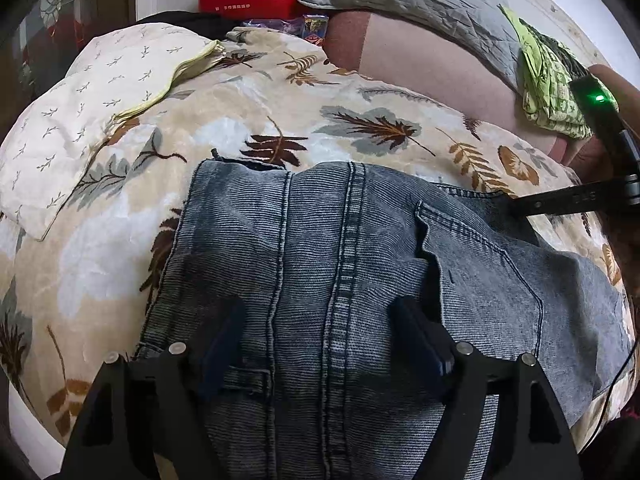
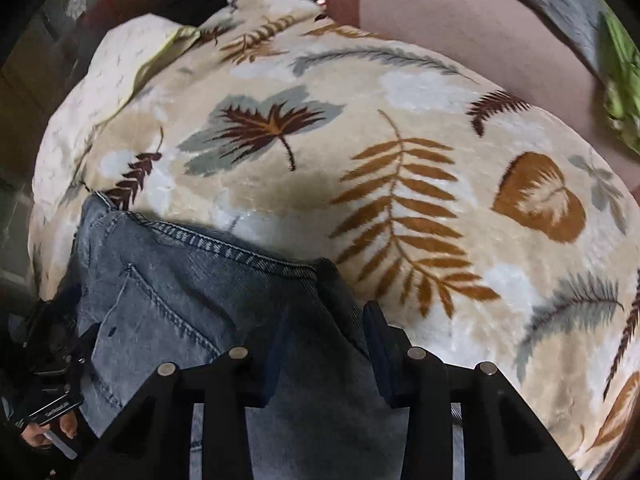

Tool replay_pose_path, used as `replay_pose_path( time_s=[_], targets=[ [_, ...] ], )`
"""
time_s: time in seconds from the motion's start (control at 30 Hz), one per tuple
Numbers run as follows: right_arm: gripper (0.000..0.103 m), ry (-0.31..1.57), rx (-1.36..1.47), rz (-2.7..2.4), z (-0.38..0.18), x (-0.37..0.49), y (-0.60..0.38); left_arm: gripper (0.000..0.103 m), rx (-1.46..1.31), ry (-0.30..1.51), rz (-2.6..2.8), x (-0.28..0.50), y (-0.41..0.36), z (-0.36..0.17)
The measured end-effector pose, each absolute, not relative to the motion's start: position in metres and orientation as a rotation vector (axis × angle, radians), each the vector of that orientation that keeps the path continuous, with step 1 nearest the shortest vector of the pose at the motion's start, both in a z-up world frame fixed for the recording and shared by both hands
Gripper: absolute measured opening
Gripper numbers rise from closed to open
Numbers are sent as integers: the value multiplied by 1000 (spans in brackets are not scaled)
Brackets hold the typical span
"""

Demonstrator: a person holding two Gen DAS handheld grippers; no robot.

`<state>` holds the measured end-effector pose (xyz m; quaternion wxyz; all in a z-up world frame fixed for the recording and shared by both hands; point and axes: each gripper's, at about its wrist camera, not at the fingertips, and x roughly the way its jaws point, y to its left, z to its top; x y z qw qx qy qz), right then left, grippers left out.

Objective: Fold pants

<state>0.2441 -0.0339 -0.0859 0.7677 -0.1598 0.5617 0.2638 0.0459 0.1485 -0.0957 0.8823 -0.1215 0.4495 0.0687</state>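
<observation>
Left wrist: my left gripper point(image 1: 316, 320) hangs over the jeans point(image 1: 320, 240), jaws apart. My right gripper point(image 2: 320, 332) straddles their hem, jaws apart, beside the blanket point(image 2: 320, 140).

The jeans point(image 1: 320, 280) run off the lower edge in both views; the right wrist view is blurred, its corners black.

both grippers are black with dark blue fingers point(image 1: 416, 340), silver screws and a green light point(image 1: 599, 98).
</observation>
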Motion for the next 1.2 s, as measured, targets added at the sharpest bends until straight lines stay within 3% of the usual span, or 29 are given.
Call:
replay_pose_path(
  time_s=[0.07, 0.13, 0.3, 0.57, 0.83, 0.97, 1.07, 1.1, 1.2],
  targets=[
    [31, 1248, -355, 572, -93, 246, -33, 79, -252, 935, 140, 46, 148, -96],
    [3, 1250, -423, 578, -98, 242, -24, 79, -250, 934, 139, 45, 148, -96],
    [2, 1163, -623, 539, -90, 235, -2, 80, -243, 937, 142, 47, 147, -97],
    [2, 1155, -555, 499, -115, 248, -4, 81, -211, 935, 147, 46, 143, -98],
    [5, 1082, 2, 444, -52, 197, -139, 81, -215, 938, 157, 46, 143, -97],
    [5, 1121, 293, 401, -82, 150, -211, 82, -210, 935, 168, 47, 141, -98],
    [6, 1252, 344, 278, -137, 146, -254, 83, -199, 926, 183, 47, 138, -98],
    [4, 1258, 479, 316, -150, 147, -273, 83, -198, 923, 189, 47, 137, -98],
    [7, 1193, 633, 295, -137, 140, -313, 83, -203, 909, 196, 45, 138, -98]
  ],
)
